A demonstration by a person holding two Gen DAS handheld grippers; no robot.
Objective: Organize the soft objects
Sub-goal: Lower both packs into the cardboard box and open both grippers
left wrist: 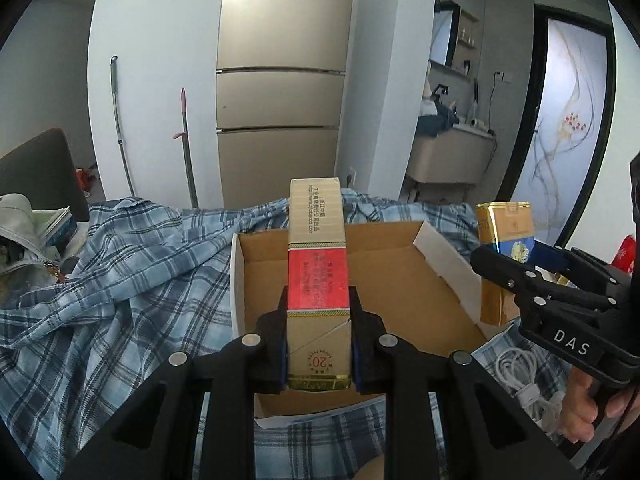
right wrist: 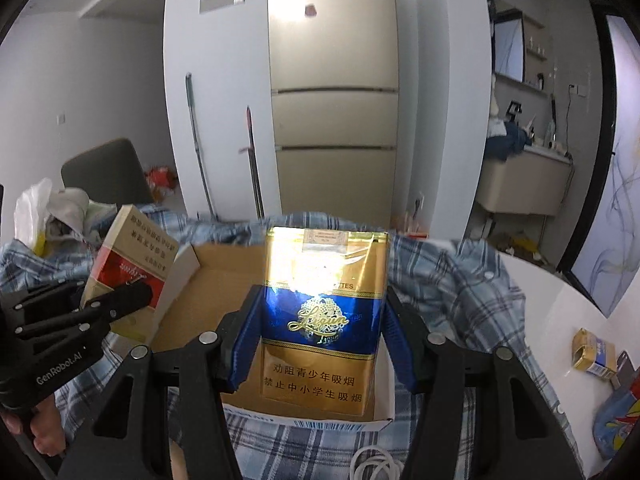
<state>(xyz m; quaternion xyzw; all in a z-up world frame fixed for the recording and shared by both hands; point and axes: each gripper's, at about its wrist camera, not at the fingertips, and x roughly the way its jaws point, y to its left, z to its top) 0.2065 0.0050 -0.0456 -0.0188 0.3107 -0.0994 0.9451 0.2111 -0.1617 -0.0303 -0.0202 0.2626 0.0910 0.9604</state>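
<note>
We have the left tongs [left wrist: 319, 344] clamped across the narrow sides of the red pack [left wrist: 317, 280], and the right tongs [right wrist: 320, 344] clamped across the gold-blue soft pack [right wrist: 324, 320], both above the cardboard box [left wrist: 400, 264]. We judge both packs light and crushable, so the grip should stay low on the sides.

The open brown cardboard box [right wrist: 208, 280] has much of its floor hidden behind the gold and blue soft cigarette pack [right wrist: 324, 320]. At the bottom edge, the white coiled cable [right wrist: 372, 466] is cut off.
</note>
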